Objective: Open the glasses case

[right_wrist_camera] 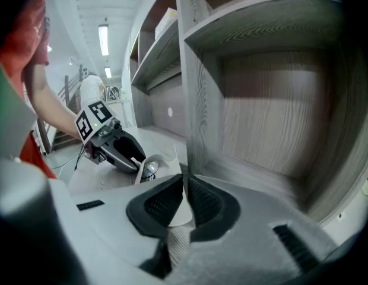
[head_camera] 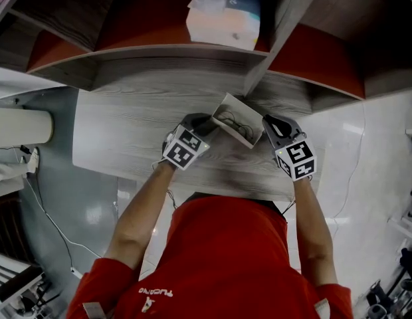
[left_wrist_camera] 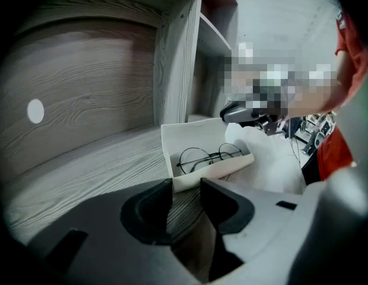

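Glasses case (left_wrist_camera: 190, 136): lies open on the grey wooden desk (head_camera: 126, 131) in front of the shelves, with glasses (left_wrist_camera: 209, 157) inside.
Lid (left_wrist_camera: 267, 162): white, folded back on the case's far side.
Left gripper (left_wrist_camera: 187, 186): jaws wide, clasping the case's near end.
Right gripper (right_wrist_camera: 185, 186): jaws almost together, pinching the lid's thin edge.

Person in red short-sleeved shirt (head_camera: 226, 244) with white lettering (head_camera: 156, 291); left claw (head_camera: 209, 126) and right claw (head_camera: 268, 122) dark grey, each bearing a black-and-white marker cube (head_camera: 183, 148).
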